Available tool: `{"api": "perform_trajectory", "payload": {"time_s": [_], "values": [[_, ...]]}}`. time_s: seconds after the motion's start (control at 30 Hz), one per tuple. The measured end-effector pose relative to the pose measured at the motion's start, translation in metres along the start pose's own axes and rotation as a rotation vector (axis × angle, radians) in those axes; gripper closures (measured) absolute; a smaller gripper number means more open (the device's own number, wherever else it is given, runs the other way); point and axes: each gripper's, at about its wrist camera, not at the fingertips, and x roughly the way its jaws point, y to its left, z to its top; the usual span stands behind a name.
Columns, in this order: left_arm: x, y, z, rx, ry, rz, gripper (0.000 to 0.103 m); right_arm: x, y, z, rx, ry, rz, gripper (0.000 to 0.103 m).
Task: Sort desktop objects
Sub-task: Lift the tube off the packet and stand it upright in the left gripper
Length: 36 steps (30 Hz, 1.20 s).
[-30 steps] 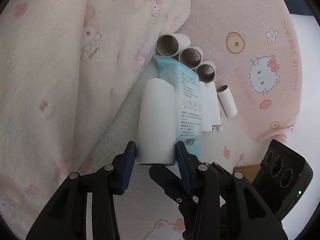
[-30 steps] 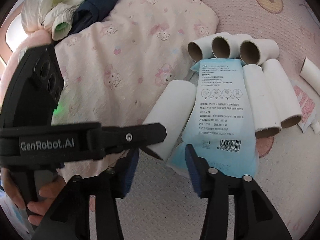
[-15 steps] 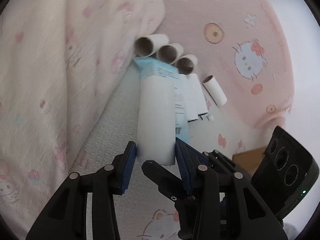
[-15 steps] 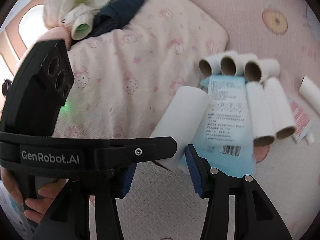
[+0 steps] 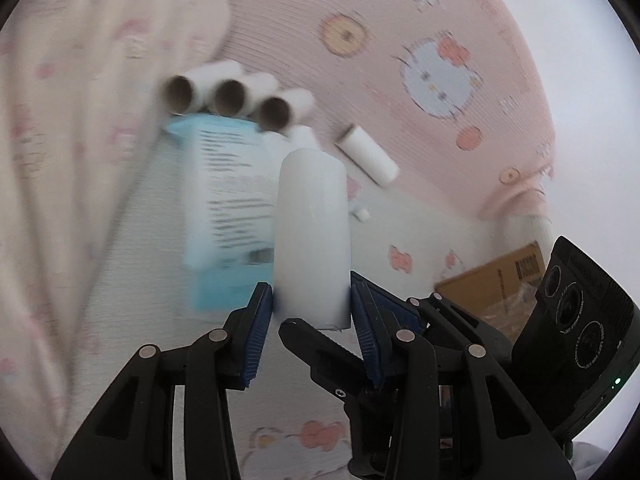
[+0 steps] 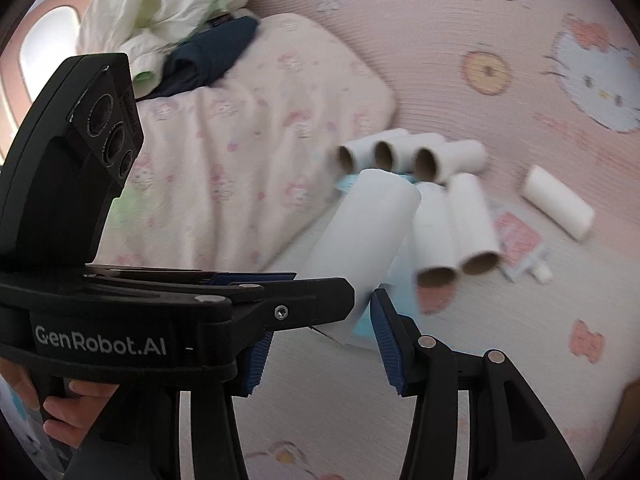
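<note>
Left claw [image 5: 311,307] grips a white roll [image 5: 312,232]; right claw [image 6: 320,346] hangs unclenched, empty. Carry it steadily, clear of the lying tubes [image 5: 230,94].

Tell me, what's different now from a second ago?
The white roll, clamped in the left gripper, has been lifted off the blue packet and swung right. The right gripper rose alongside, empty and open. The cardboard tubes and packet stayed put.
</note>
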Motion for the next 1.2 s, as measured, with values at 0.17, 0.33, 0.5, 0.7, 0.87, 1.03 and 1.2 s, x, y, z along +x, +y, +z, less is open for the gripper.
{"api": "perform_trajectory", "payload": {"time_s": [0.17,0.33,0.5,0.7,0.87,1.03,1.2], "values": [[0.028,-0.023,-0.003,0.046,0.060,-0.052,0.058,-0.016,-0.025,-0.011,0.032,0.020,-0.091,0.057],[0.059,-0.038,-0.015,0.054,0.128,-0.095,0.058,-0.026,-0.052,-0.028,0.093,0.075,-0.148,0.057],[0.081,-0.043,-0.028,0.033,0.154,-0.104,0.058,-0.028,-0.070,-0.046,0.150,0.106,-0.165,0.057],[0.091,-0.039,-0.036,0.013,0.177,-0.111,0.059,-0.024,-0.080,-0.059,0.174,0.141,-0.171,0.057],[0.094,-0.038,-0.042,0.001,0.211,-0.105,0.058,-0.023,-0.082,-0.068,0.178,0.180,-0.161,0.057],[0.086,-0.043,-0.039,0.055,0.209,-0.073,0.054,-0.028,-0.094,-0.073,0.277,0.191,-0.115,0.057],[0.084,-0.041,-0.026,0.050,0.189,-0.072,0.053,-0.034,-0.109,-0.073,0.408,0.173,-0.067,0.055]]}}
